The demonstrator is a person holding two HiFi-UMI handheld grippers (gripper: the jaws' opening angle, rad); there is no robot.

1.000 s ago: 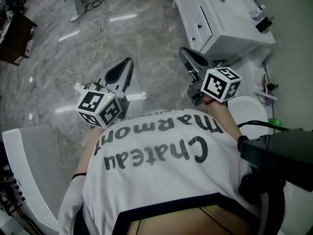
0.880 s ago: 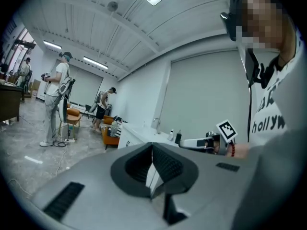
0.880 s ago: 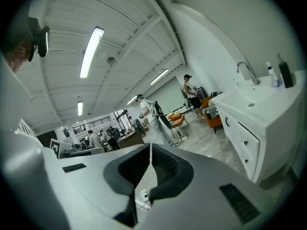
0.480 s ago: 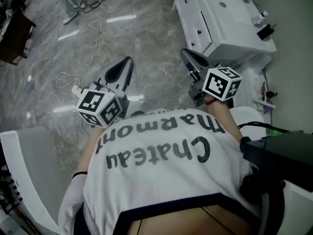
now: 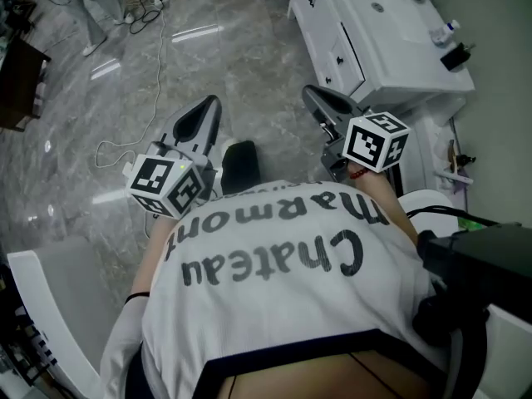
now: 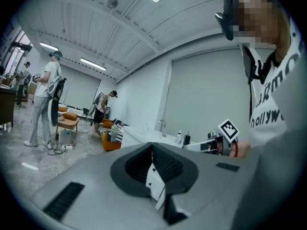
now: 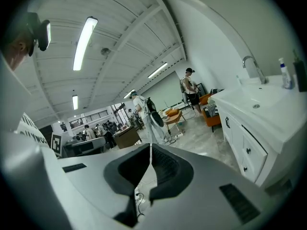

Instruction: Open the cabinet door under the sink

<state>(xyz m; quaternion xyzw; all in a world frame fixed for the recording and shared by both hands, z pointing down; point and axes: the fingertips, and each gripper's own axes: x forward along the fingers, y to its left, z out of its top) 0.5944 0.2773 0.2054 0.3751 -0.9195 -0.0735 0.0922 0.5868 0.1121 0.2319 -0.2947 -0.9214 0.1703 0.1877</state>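
The white sink cabinet point(image 5: 357, 36) stands at the top right of the head view, its front doors and drawers closed, with small black knobs point(image 5: 339, 59). In the right gripper view the cabinet point(image 7: 242, 145) fills the right side, some way ahead. My right gripper point(image 5: 309, 92) points toward the cabinet's near corner, apart from it; its jaws point(image 7: 151, 147) meet with nothing between them. To the left, over the marble floor, is my left gripper point(image 5: 209, 102), also shut and empty point(image 6: 152, 145).
A faucet point(image 7: 253, 67), a bottle point(image 5: 445, 30) and a black object point(image 5: 457, 55) sit on the countertop. A cable point(image 5: 154, 81) trails over the floor. A round white fixture point(image 5: 428, 202) is by my right arm. My black shoe point(image 5: 239, 165) shows. People stand far off point(image 6: 45, 99).
Both grippers have been carried forward a little toward the cabinet, still shut. My black shoe has stepped into view between the arms.
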